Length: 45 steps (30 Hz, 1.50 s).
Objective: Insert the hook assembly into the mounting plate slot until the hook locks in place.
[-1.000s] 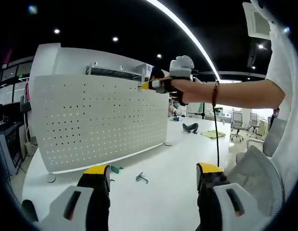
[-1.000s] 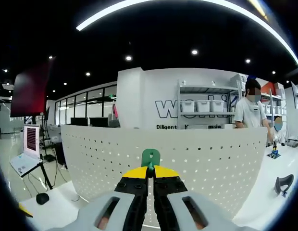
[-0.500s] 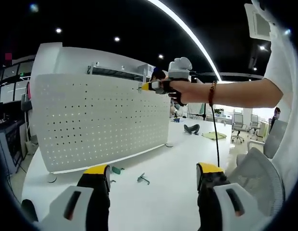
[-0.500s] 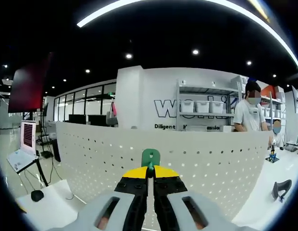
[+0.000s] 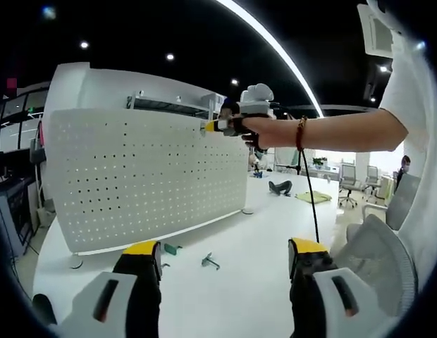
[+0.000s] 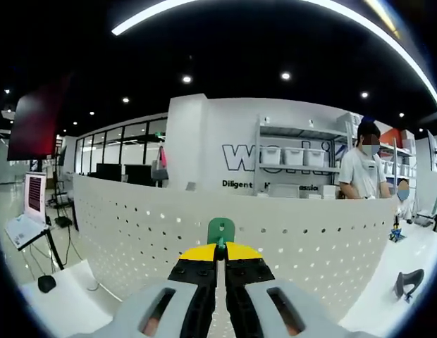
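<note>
A white perforated mounting plate [image 5: 144,172] stands upright on the white table [image 5: 232,289]. In the right gripper view the plate [image 6: 134,232] is close ahead, and my right gripper [image 6: 220,246] is shut on a green hook [image 6: 220,229] level with the plate's upper rows of holes. In the left gripper view that right gripper [image 5: 217,125] is held by a hand near the plate's top right corner. My left gripper [image 5: 222,257] stands open low over the table with nothing between its fingers. Two more green hooks [image 5: 170,248] [image 5: 209,262] lie on the table in front of the plate.
A grey office chair [image 5: 377,246] stands at the right beside the person's white sleeve. A cable hangs from the raised hand. A dark object [image 5: 278,187] lies farther back on the table. Shelves with bins [image 6: 296,158] and a standing person [image 6: 364,172] are behind the plate.
The right gripper, with the green hook in it, has moved closer to the plate and a little to the left along its top. The left gripper has stayed put.
</note>
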### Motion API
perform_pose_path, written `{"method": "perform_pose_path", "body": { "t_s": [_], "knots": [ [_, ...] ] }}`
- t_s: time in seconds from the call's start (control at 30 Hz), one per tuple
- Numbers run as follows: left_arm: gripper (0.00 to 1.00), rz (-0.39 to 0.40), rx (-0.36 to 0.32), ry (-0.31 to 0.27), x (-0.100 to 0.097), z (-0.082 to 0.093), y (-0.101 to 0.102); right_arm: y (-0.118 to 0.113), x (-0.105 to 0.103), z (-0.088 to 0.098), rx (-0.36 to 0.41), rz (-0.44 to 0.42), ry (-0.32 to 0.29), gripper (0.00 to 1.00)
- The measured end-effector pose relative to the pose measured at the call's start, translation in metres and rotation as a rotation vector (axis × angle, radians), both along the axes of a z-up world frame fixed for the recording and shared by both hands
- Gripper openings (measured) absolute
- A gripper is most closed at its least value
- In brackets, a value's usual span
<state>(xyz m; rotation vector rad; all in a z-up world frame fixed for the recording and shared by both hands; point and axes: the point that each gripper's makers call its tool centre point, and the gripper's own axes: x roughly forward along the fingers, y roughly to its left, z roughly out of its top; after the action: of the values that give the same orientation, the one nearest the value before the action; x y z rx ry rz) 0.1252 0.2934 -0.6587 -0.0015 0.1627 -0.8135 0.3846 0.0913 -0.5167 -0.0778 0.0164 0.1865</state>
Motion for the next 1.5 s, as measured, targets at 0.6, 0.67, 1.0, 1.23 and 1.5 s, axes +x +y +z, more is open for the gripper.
{"method": "perform_pose_path", "body": {
  "t_s": [0.6,0.67,1.0,1.23,1.5],
  "knots": [
    [0.75,0.004,0.01,0.001,0.0,-0.001,0.001,-0.015,0.02,-0.001,-0.002,-0.046,0.009,0.01],
    [0.75,0.007,0.009,0.008,0.0,-0.002,0.001,-0.014,0.021,0.0,0.007,-0.042,0.007,0.01],
    [0.75,0.01,0.006,0.005,0.0,-0.002,0.0,-0.015,0.024,-0.008,0.013,-0.051,0.031,0.01],
    [0.74,0.014,0.005,0.004,0.001,-0.002,0.002,-0.013,0.026,-0.013,0.018,-0.058,0.045,0.01],
    [0.74,0.019,0.006,0.009,0.001,-0.004,0.003,-0.015,0.028,-0.014,0.05,-0.081,0.043,0.01]
  ]
}}
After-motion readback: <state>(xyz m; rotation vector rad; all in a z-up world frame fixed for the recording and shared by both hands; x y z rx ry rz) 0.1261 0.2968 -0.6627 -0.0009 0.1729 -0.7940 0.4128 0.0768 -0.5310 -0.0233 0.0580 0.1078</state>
